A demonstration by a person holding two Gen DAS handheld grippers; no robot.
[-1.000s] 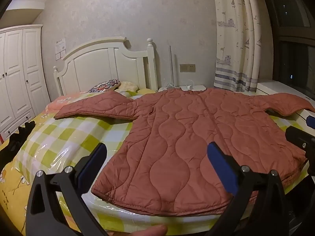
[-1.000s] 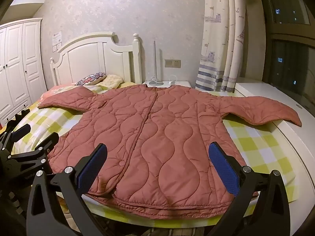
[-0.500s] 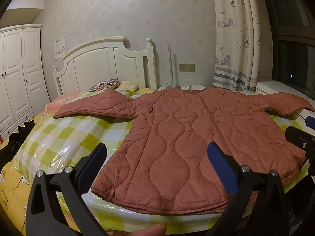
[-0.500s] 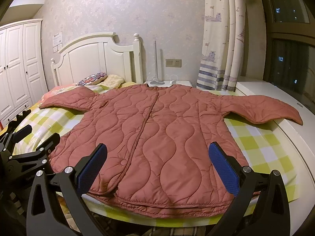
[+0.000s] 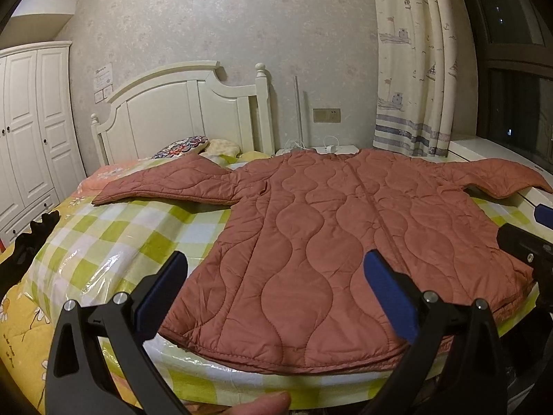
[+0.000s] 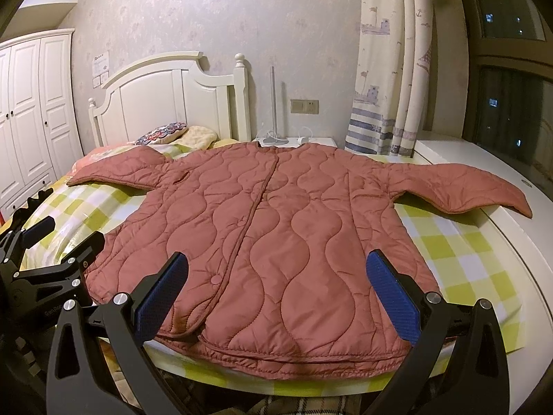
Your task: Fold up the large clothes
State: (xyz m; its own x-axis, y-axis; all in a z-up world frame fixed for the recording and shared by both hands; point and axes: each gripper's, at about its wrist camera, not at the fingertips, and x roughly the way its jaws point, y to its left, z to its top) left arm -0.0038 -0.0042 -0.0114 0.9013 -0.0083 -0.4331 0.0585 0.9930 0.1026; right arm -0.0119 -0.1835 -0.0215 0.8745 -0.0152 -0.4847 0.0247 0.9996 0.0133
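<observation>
Both tools hang wide apart and empty at the foot of the bed: your left tool frames the hem's left half, your right tool the right half, neither touching cloth. Between them and the headboard, the rust-red quilted jacket lies front up and flat on the green-checked bedspread, collar at 12 o'clock, hem at 6 o'clock along the bed's near edge. Its left sleeve runs out toward 9 o'clock across the covers; its right sleeve reaches toward 3 o'clock, off the mattress and onto the white window ledge. The front placket is snapped shut down the middle.

Judging by the padding, you should expect a light but bulky garment, soft and springy, with a smooth shell that may slide on the glossy plastic over the bedding. Folds will likely puff back open unless pressed down. No fold looks started. Your best holds are probably the cuffs and the stitched hem corners, where the layers are thin enough to pinch firmly; a bite in mid-panel would likely catch only the top layer. Your thumb tip shows at 6 o'clock in the left wrist view.
</observation>
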